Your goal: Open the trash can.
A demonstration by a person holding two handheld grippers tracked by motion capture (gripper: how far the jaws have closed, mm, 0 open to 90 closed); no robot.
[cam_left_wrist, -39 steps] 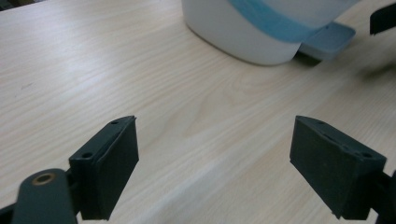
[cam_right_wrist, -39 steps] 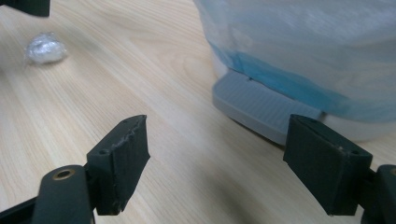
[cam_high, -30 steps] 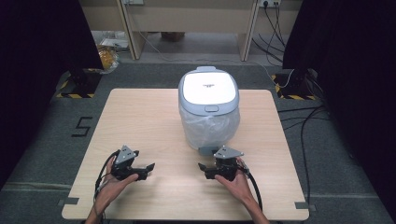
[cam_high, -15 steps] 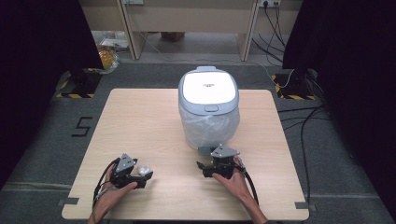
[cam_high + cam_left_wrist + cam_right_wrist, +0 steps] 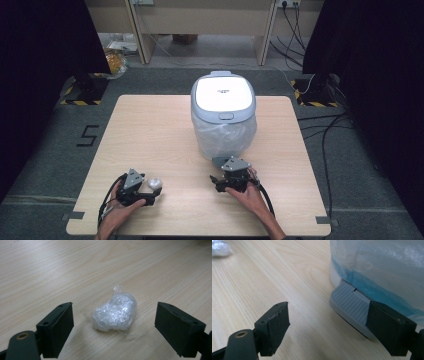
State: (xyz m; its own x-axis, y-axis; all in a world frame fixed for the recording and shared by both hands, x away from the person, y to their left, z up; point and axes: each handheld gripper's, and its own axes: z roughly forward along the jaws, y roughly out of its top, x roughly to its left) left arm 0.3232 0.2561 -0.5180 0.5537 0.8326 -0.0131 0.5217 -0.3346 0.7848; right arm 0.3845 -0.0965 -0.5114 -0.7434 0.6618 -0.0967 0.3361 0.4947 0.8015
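Now the left tool [image 5: 150,192] sits lower and nearer the person's edge of the surface [image 5: 150,130] than it did a second ago, when it was held a little farther forward, and a small crumpled ball of clear plastic wrap [image 5: 155,183] shows just ahead of it where none could be seen in the high view before. In the left gripper view the plastic ball [image 5: 115,312] lies on the wood between the two black jaws, which stand wide apart with bare surface on either side of it, so the tool has hold of nothing yet. The right tool [image 5: 222,181] has barely shifted; it rests near the foot of the pedal bin [image 5: 223,95], whose clear liner bag [image 5: 225,137] hangs down over its body. Its jaws are also spread wide and empty, and the right gripper view looks along them at the grey ribbed foot pedal [image 5: 350,303] at the bin's base, with one jaw close over the pedal's edge. I judge that the left hand has lined up to pinch the ball, while the right is placed to press the pedal and raise the lid [image 5: 223,92], which is still down.
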